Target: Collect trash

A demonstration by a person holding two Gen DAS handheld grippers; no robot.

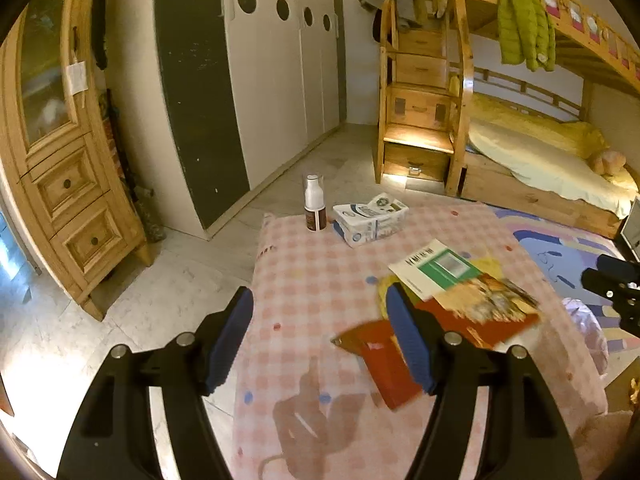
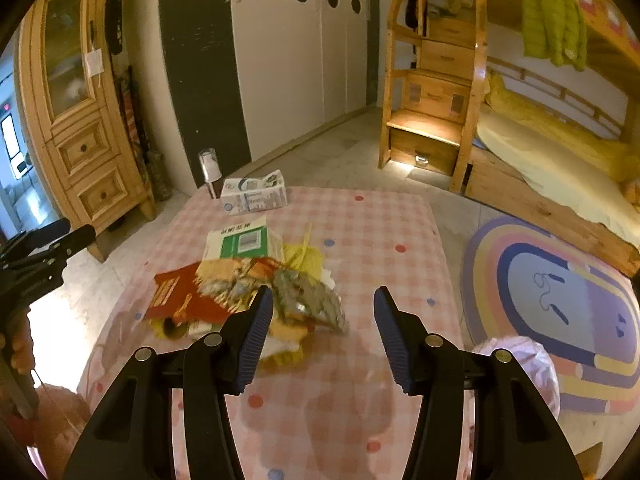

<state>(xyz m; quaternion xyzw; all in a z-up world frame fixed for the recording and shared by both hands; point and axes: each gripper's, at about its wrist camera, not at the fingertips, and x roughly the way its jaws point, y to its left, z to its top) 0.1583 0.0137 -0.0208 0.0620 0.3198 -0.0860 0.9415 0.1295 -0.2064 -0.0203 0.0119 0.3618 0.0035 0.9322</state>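
Trash (image 2: 248,292), a heap of wrappers and cartons, lies mid-table on the pink checked cloth (image 2: 360,232). Your left gripper (image 1: 320,336) and right gripper (image 2: 323,332) both hang released above it, jaws spread, grasping nothing.

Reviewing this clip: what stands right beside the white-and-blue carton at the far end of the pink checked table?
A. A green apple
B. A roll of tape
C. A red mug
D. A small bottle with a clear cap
D. The small bottle with a clear cap and dark label stands upright just left of the white-and-blue carton on the pink checked table; no mug, tape or apple shows there.
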